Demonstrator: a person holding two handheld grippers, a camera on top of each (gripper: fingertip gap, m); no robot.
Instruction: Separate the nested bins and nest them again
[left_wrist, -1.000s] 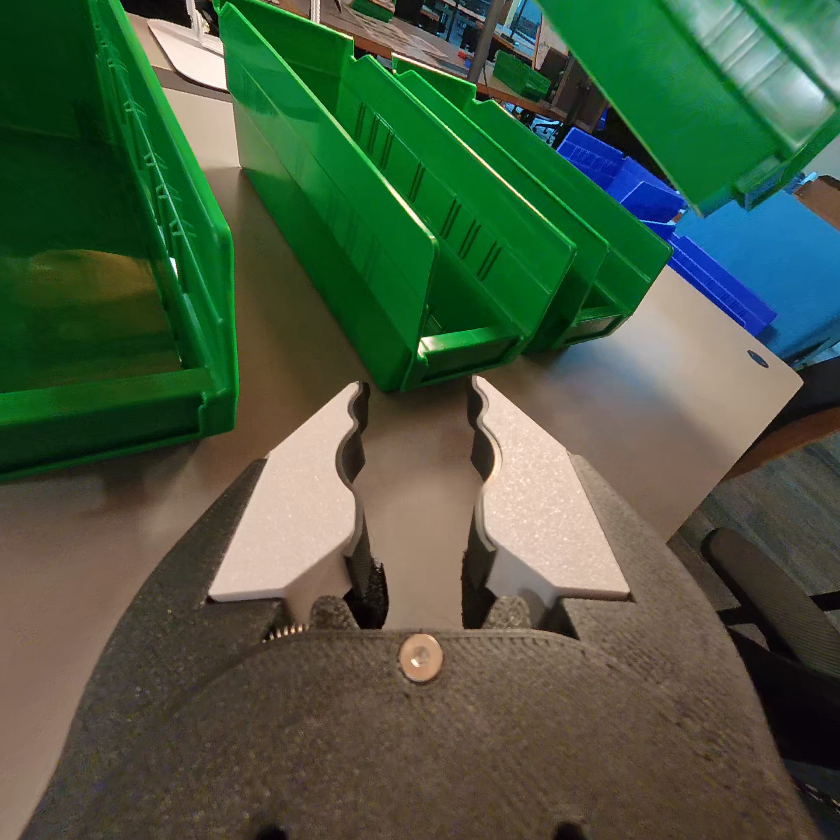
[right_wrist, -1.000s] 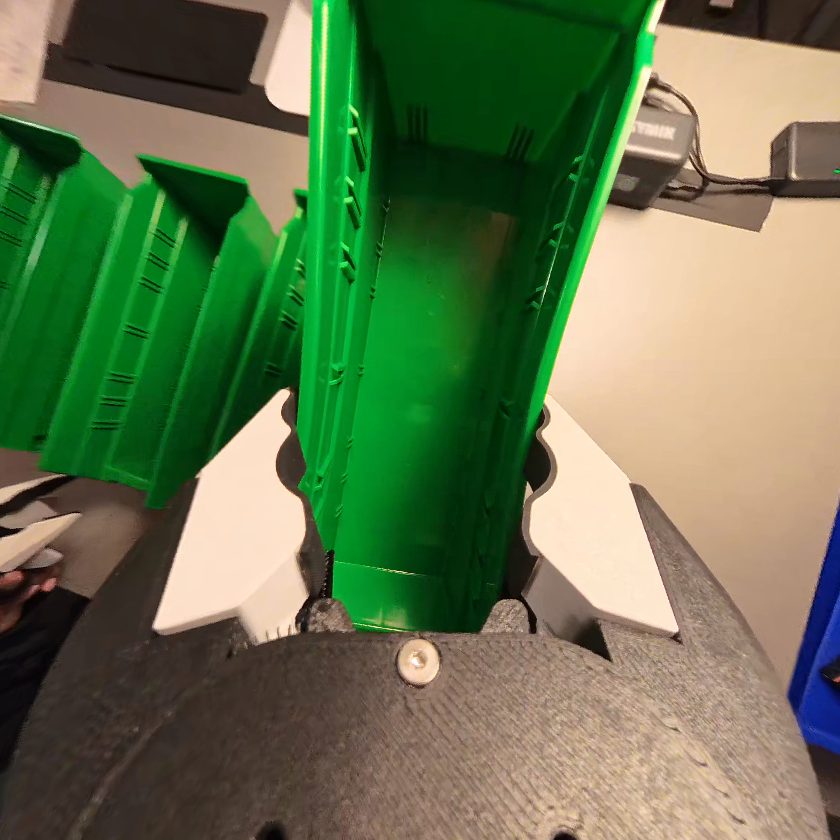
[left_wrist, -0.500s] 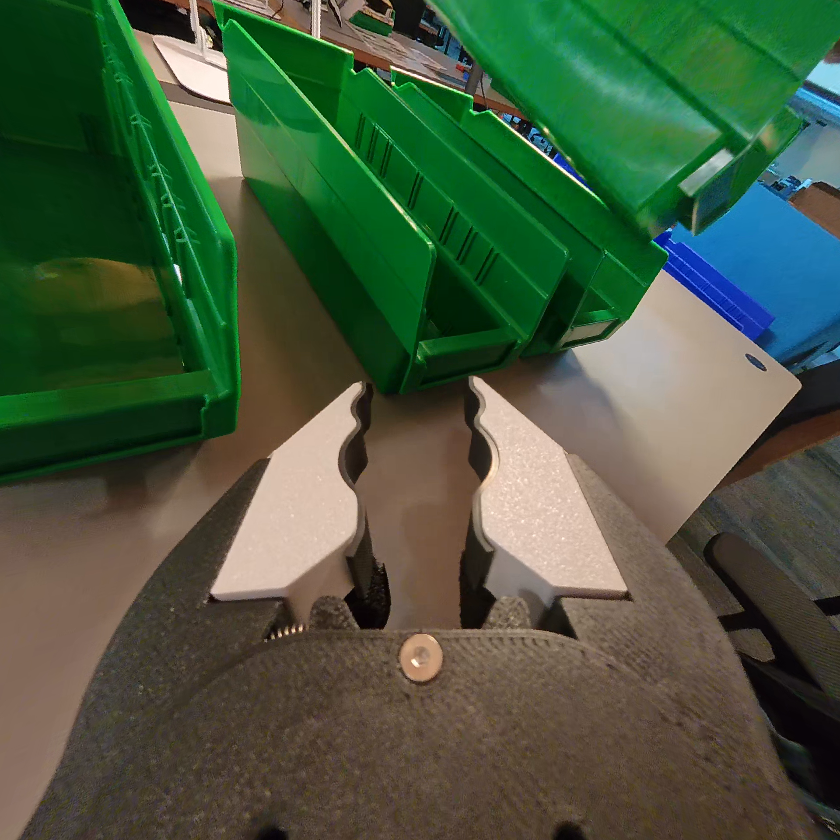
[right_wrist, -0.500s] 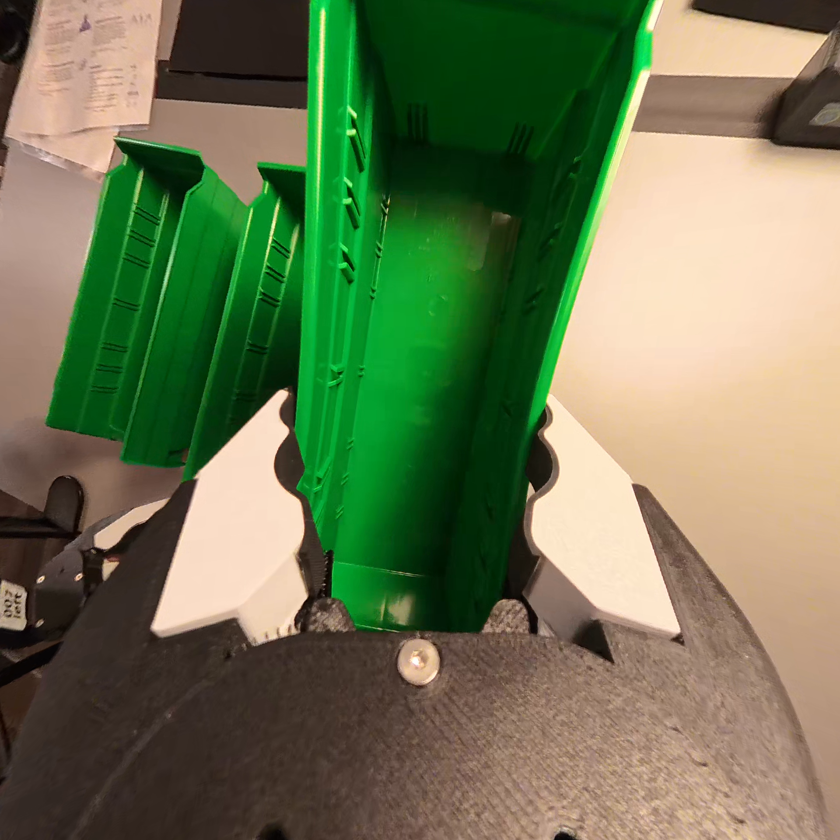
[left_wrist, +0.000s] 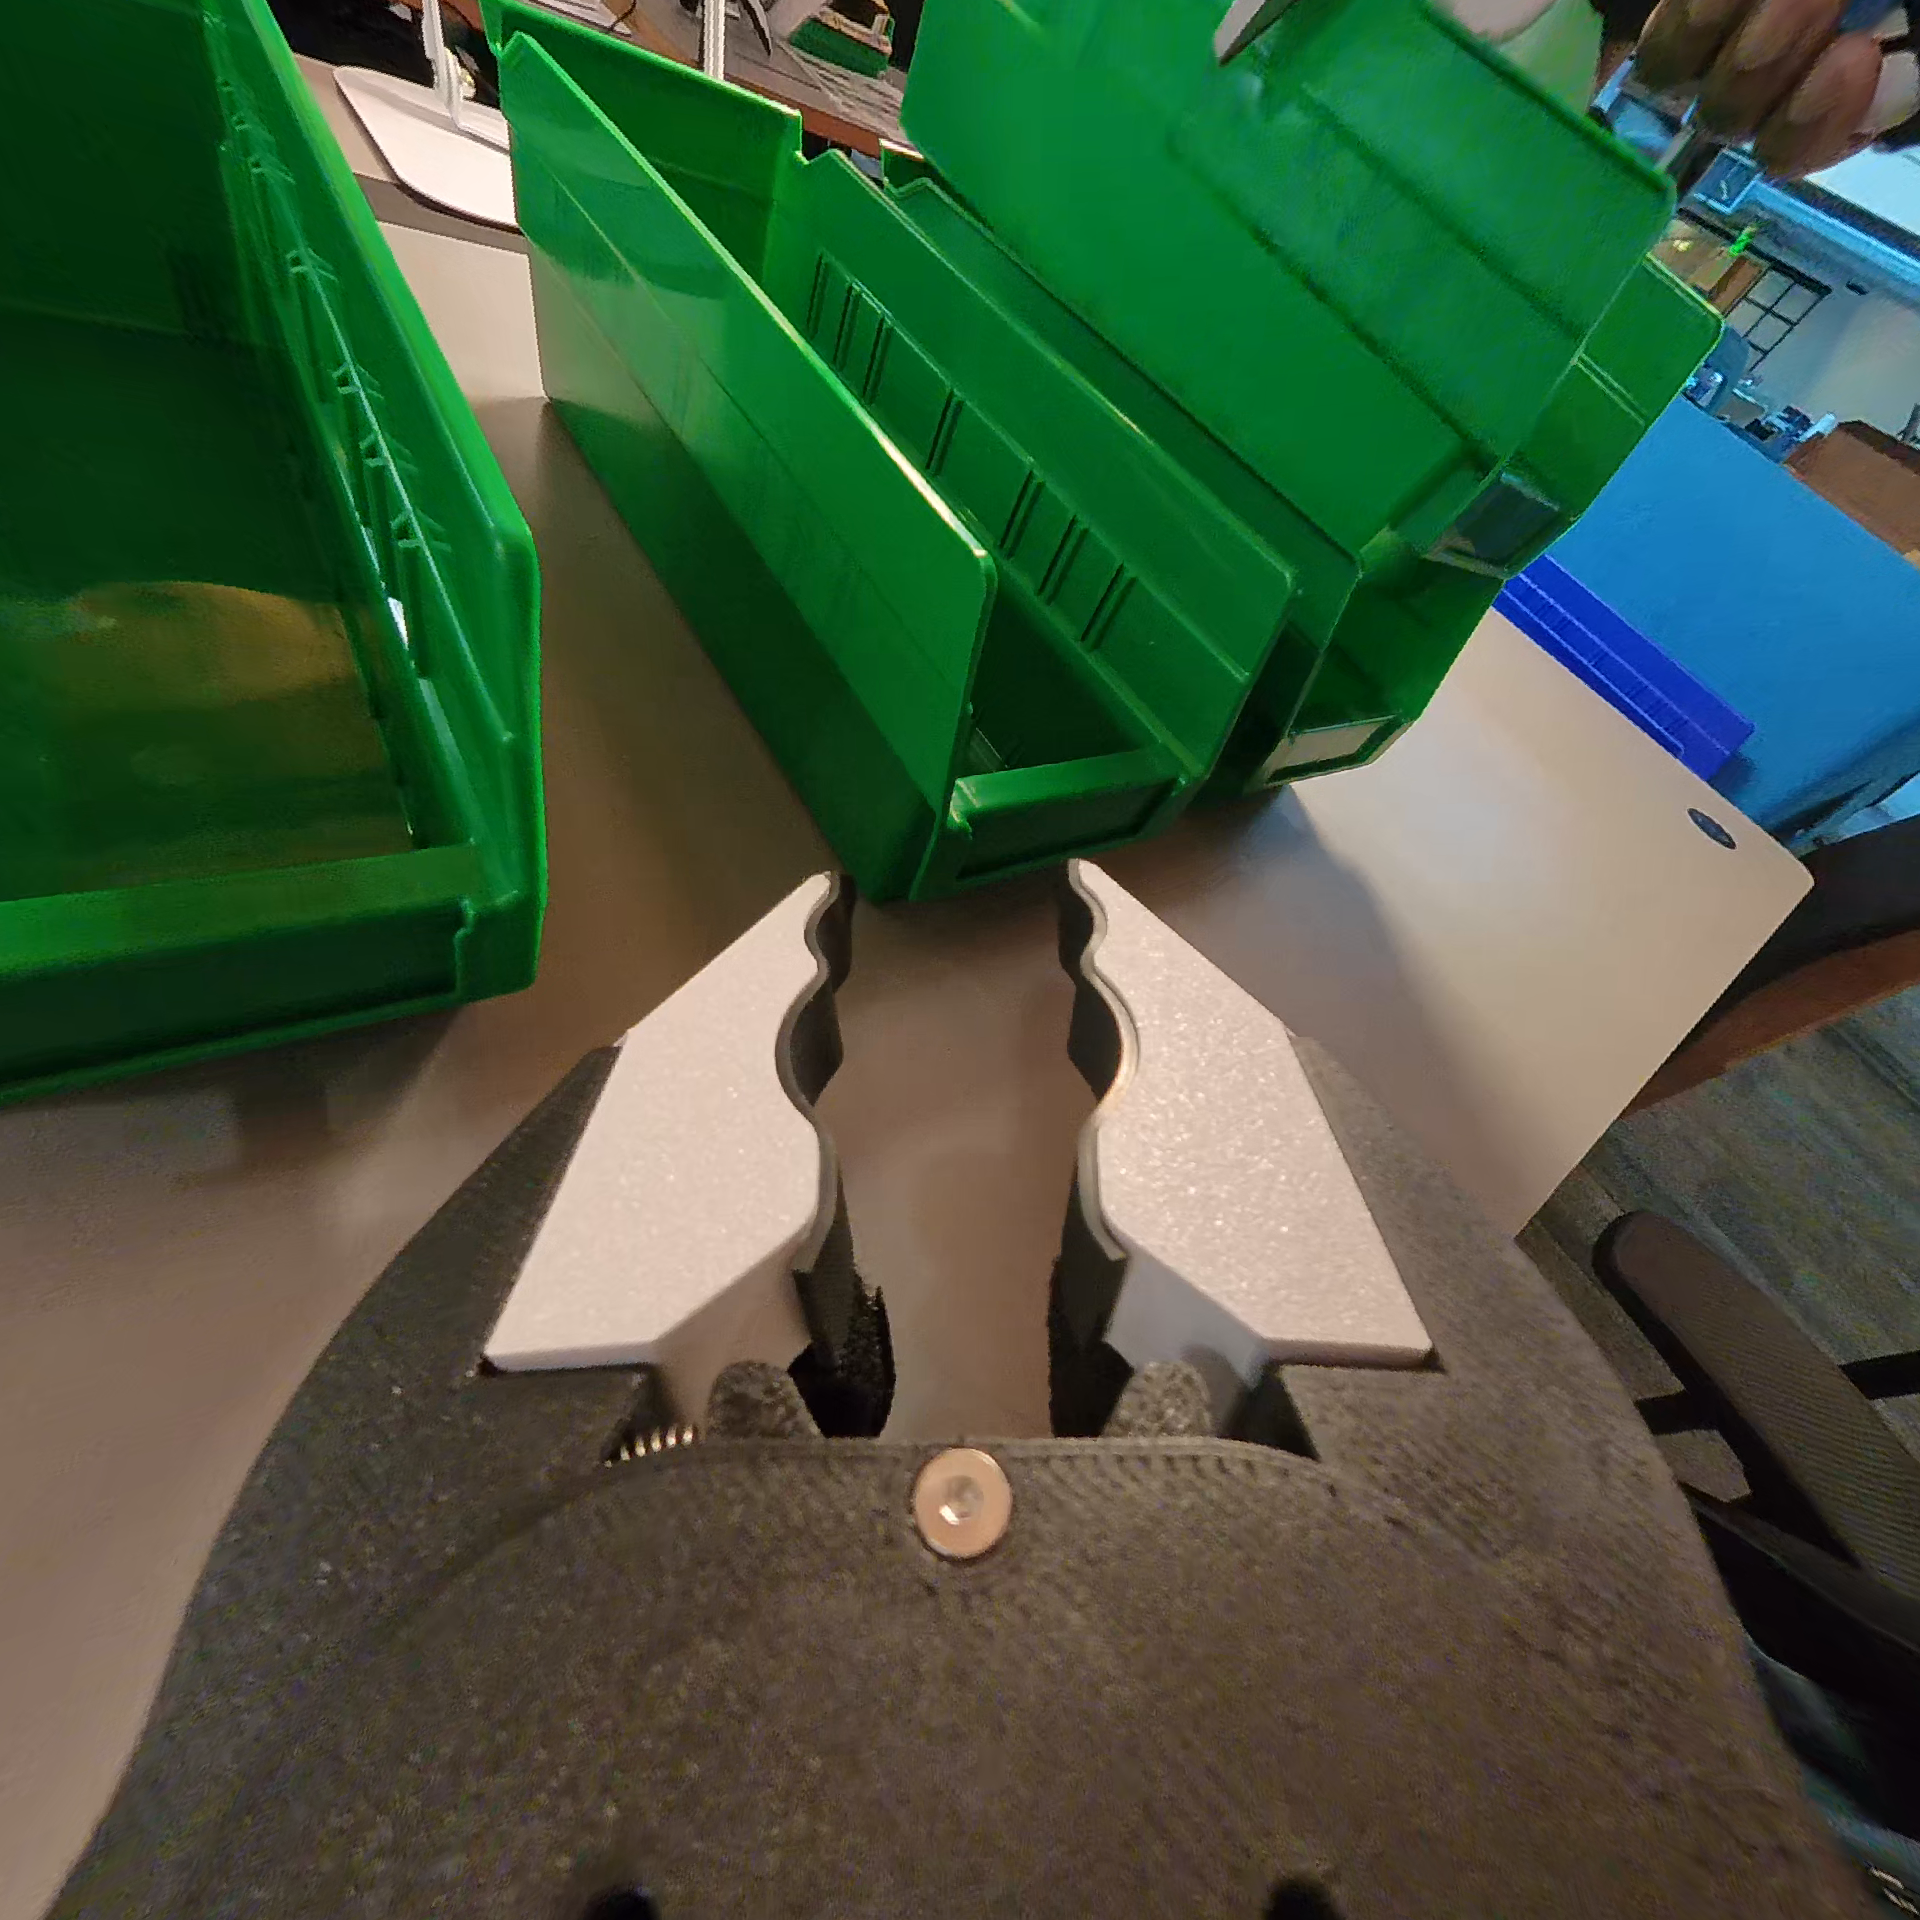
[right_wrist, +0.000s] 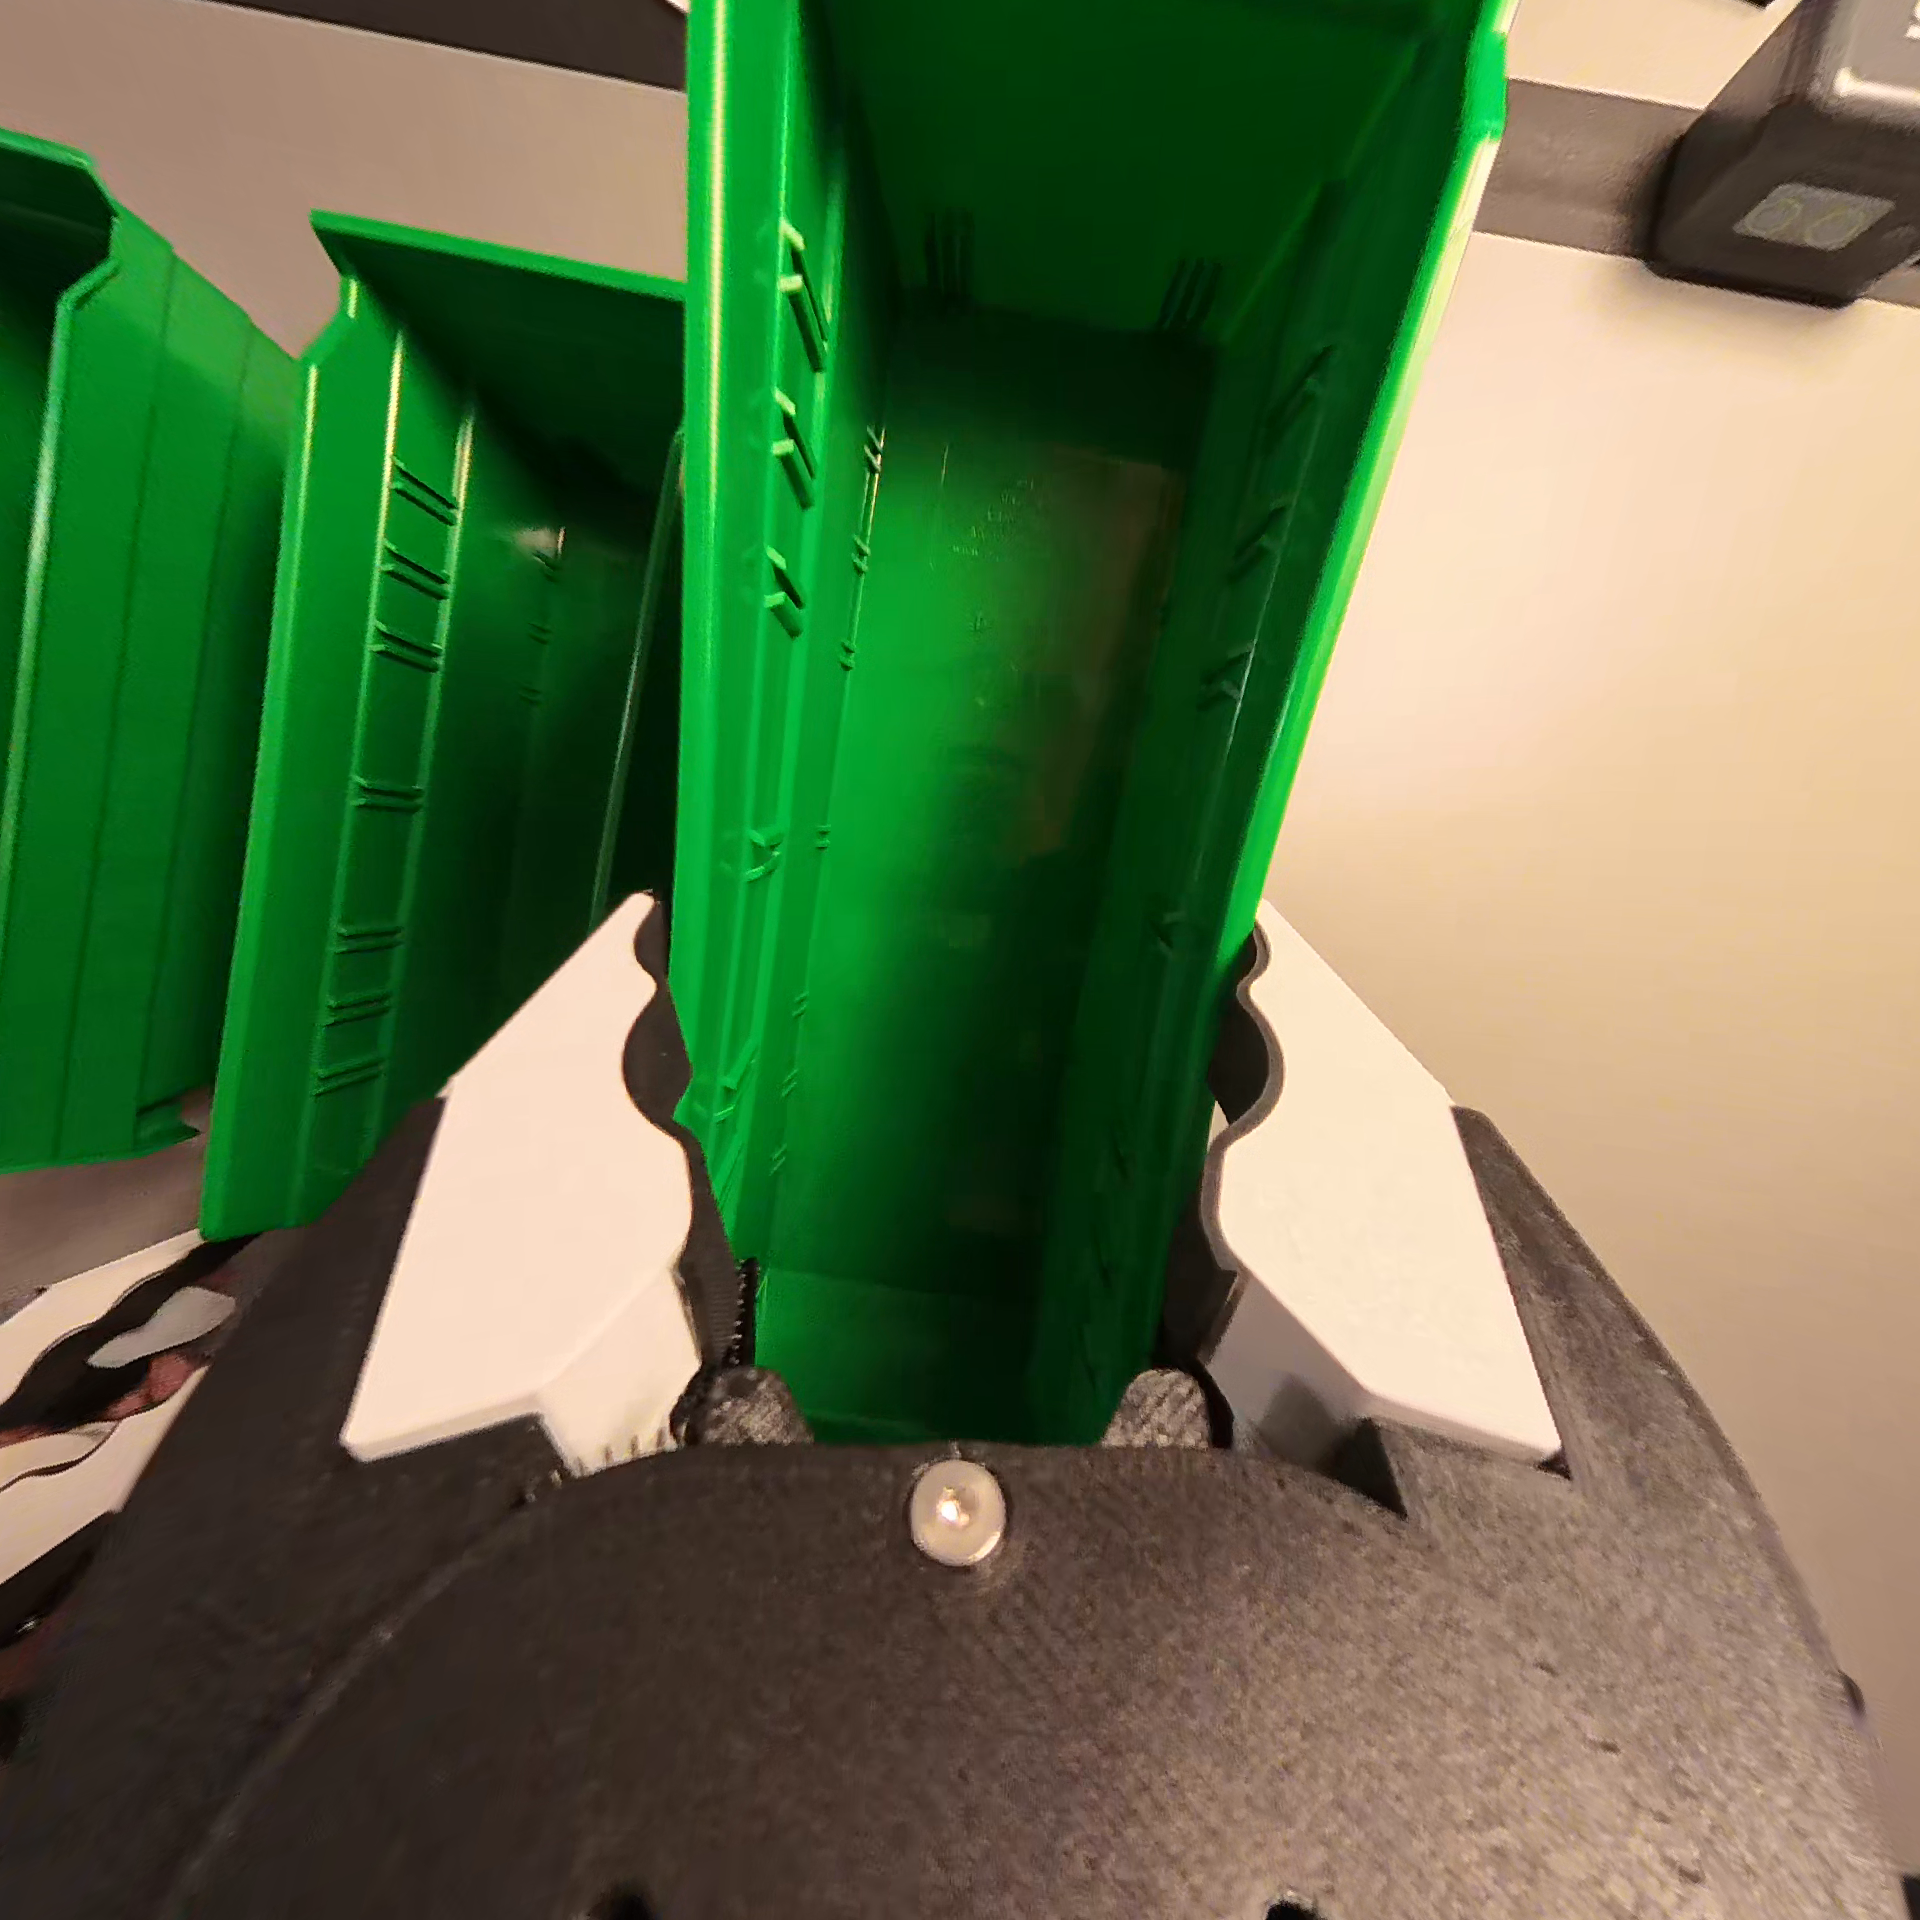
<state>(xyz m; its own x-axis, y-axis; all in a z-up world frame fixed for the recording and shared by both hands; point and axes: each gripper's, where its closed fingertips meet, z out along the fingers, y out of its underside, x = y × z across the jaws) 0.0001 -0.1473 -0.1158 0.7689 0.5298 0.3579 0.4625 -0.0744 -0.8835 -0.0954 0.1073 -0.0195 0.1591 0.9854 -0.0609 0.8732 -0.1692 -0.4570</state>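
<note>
So the right gripper (right_wrist: 951, 925) holds a green bin (right_wrist: 997, 644) at its narrow end, both pads pressed on the bin's side walls, the open top facing the camera. In the left wrist view this same bin (left_wrist: 1278, 270) hangs tilted in the air above the far bins, w/ a hand (left_wrist: 1766, 73) at the top right corner.

On the grey table (left_wrist: 1455, 935) stand two narrow green bins side by side: the near one (left_wrist: 831, 540) and behind it a second one (left_wrist: 1475, 644), partly covered by the carried bin. A wider green bin (left_wrist: 260, 520) stands at the left, apart from them.

The left gripper (left_wrist: 951, 894) is open to approx. a medium width, nothing between the fingers, only table surface. Its tips are just in front of the near bin's short end; I cannot tell if they touch it.

Around: blue bins (left_wrist: 1621, 644) beyond the table edge, a black chair (left_wrist: 1766, 1382) at the right, a white flat base (left_wrist: 426, 135) behind. In the right wrist view a dark box-shaped device (right_wrist: 1797, 197) is at the table's far side, well apart from the bins.
</note>
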